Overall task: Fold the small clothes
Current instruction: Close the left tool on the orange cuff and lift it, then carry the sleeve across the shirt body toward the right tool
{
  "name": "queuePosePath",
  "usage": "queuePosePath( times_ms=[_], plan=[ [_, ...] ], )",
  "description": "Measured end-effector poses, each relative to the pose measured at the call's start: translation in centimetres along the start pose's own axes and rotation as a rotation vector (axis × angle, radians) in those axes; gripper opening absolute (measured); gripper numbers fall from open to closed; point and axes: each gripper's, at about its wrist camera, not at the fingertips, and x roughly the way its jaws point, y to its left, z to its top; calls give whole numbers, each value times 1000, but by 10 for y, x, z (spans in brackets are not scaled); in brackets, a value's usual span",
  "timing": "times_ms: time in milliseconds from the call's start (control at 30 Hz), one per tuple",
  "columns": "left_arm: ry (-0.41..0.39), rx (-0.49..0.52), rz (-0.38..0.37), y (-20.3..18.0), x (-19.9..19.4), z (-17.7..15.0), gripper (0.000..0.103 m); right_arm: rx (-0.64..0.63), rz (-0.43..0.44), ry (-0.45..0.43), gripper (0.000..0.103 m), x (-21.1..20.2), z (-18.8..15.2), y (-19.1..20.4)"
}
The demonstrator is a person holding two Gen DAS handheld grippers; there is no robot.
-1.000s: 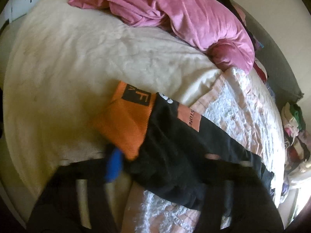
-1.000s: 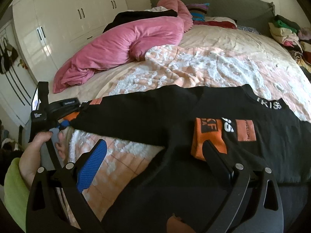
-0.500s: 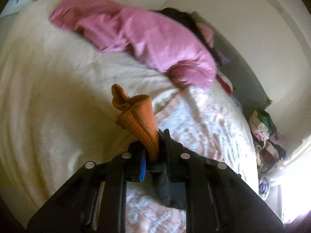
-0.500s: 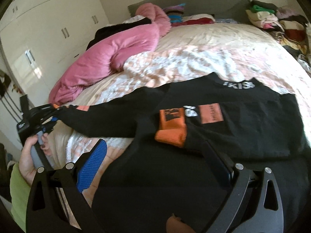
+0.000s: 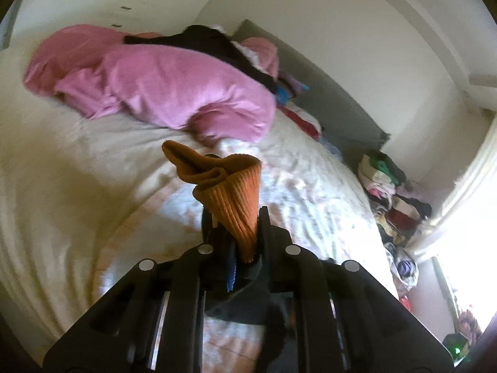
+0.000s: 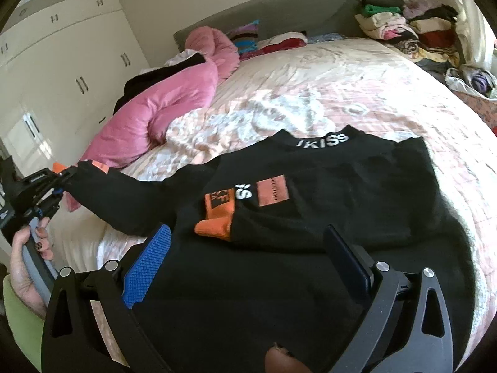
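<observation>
The left gripper has its jaws pinching the ribbed orange cuff of the black knit sweater, lifting that sleeve off the bed. The right gripper hovers with jaws spread above the sweater's body, which lies flat just ahead of them.

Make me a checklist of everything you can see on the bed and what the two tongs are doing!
Surface: bed with a pale pink patterned cover.
Job's things: black sweatshirt lying flat; one sleeve folded across its chest, orange cuff on top; the other sleeve's orange cuff pulled out sideways.
Clutter: pink blanket bunched on the bed; clothes pile beyond the far corner.
Grippers: left tongs shut on that cuff; right tongs open above the sweatshirt's hem, holding nothing.
Cables: nothing seen.
Surroundings: grey headboard, white wardrobe.
</observation>
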Motion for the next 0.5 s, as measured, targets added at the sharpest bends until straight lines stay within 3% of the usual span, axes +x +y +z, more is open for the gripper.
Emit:
queuePosePath(
  times_ms=[500],
  plan=[
    [34, 123, -110, -78, 1, -11, 5, 113, -38, -82, 98, -42, -1, -51]
  ],
)
